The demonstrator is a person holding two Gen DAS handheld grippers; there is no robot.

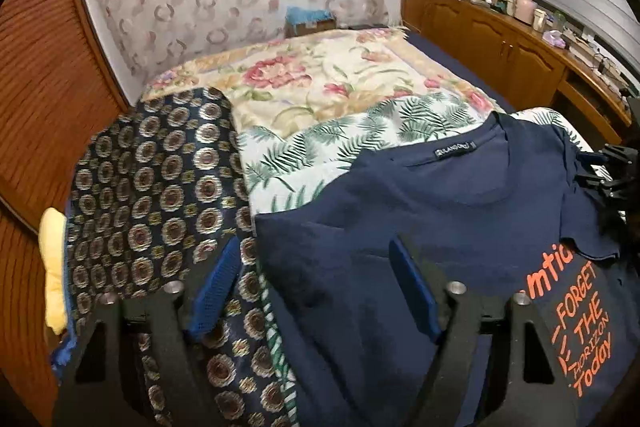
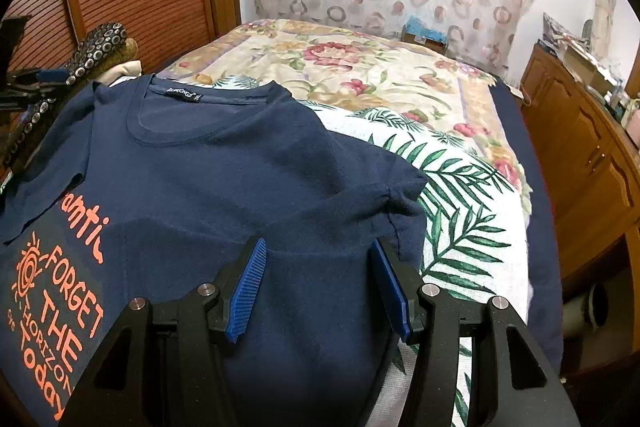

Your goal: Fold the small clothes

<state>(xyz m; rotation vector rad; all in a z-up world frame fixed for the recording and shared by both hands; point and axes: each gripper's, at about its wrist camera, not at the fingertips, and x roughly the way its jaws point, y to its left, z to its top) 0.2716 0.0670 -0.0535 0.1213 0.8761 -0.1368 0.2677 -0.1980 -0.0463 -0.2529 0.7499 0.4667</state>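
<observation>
Navy cotton T-shirt with orange print [image 2: 208,163] lies flat directly ahead of and under both tools, collar far, hem near: right gripper [image 2: 320,287] half open, holding nothing, over its right sleeve side; left gripper [image 1: 316,287] likewise empty, straddling its left edge beside the patterned dark cloth [image 1: 160,195].

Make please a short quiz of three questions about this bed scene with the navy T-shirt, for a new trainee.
1. True or false: the navy T-shirt lies on a palm-leaf cloth.
2. What colour is the print on the shirt?
3. Right gripper: are its jaws (a) clamped on the shirt or (b) apart above it?

Key: 1 true. 2 orange. 3 b.
</observation>
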